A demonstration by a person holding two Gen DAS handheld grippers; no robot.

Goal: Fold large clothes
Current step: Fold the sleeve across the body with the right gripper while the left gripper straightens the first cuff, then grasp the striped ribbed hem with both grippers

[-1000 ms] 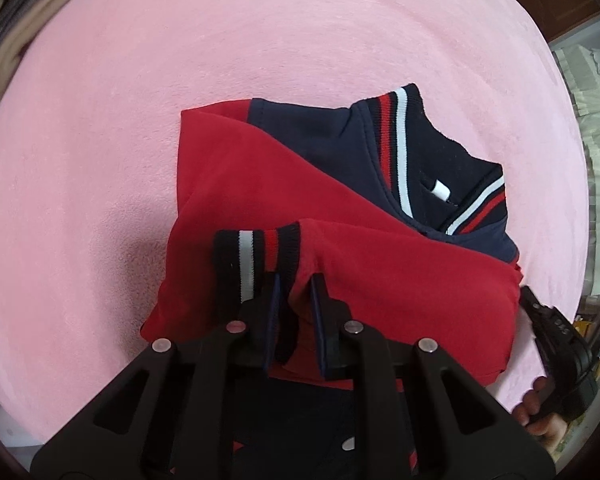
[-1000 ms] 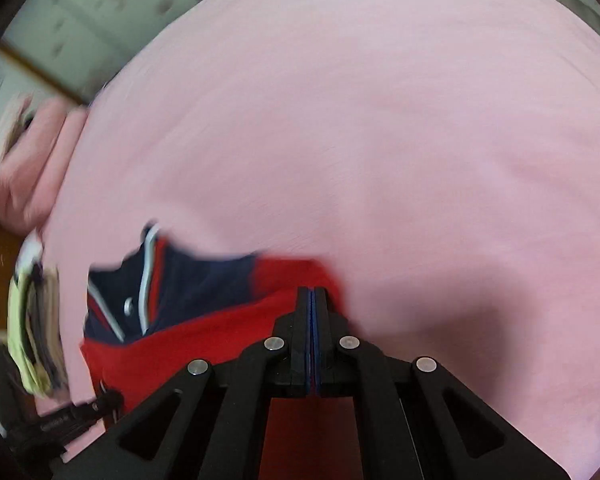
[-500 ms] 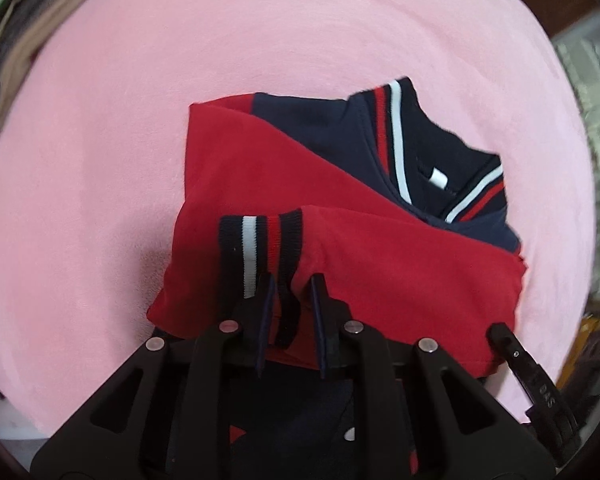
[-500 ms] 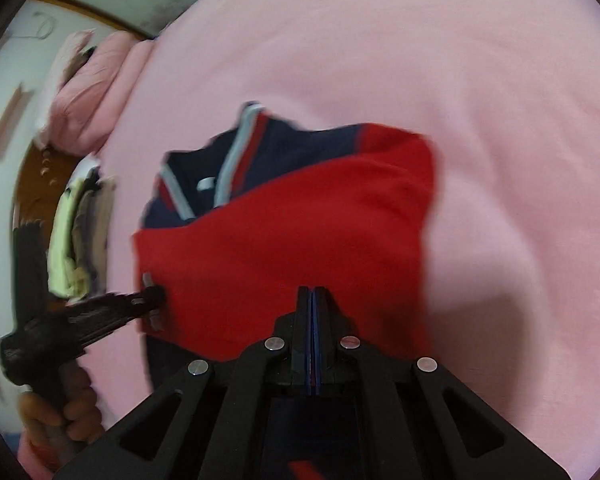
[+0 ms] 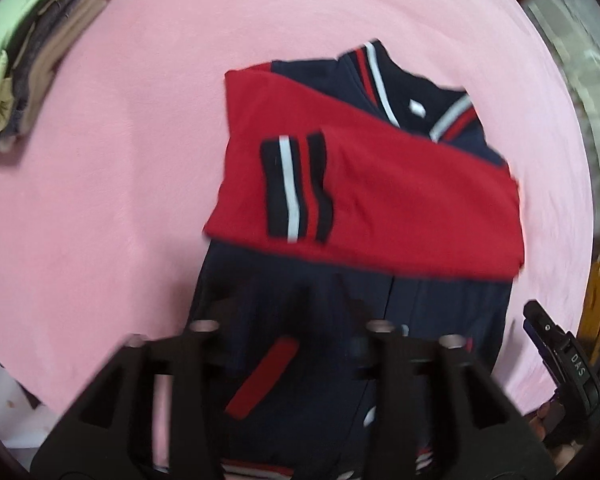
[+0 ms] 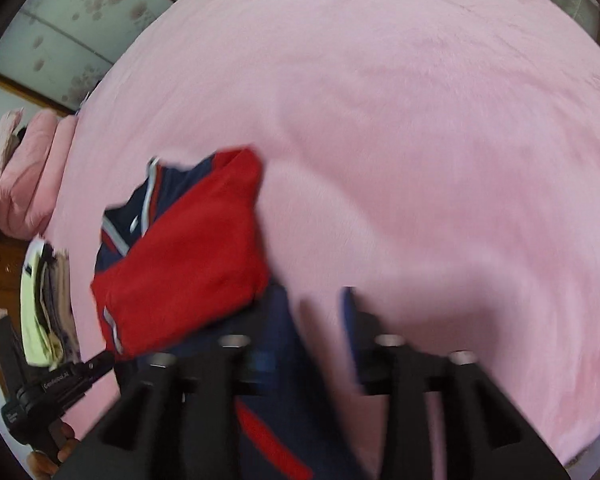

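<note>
A navy and red jacket (image 5: 380, 200) lies on the pink bed cover (image 5: 120, 160), collar at the far end. Both red sleeves are folded across its chest, and the striped cuff (image 5: 296, 188) rests flat on top. My left gripper (image 5: 292, 312) hovers over the navy lower body with its jaws opening and nothing between them. In the right wrist view the jacket (image 6: 188, 256) sits left of centre. My right gripper (image 6: 304, 320) hangs above the jacket's right edge, jaws opening, empty. Each gripper shows in the other's view: right gripper (image 5: 556, 344), left gripper (image 6: 80, 372).
A stack of folded clothes (image 5: 20, 60) with a pale green piece on top sits at the far left of the bed; the stack (image 6: 48, 312) also shows in the right wrist view. Pink bedding (image 6: 24, 176) is piled by the wall. Bare pink cover (image 6: 420, 140) stretches right of the jacket.
The left gripper let go of the striped cuff, which now lies on the red sleeve. Both grippers' jaws went from shut to apart, and both pulled back and up from the jacket.
</note>
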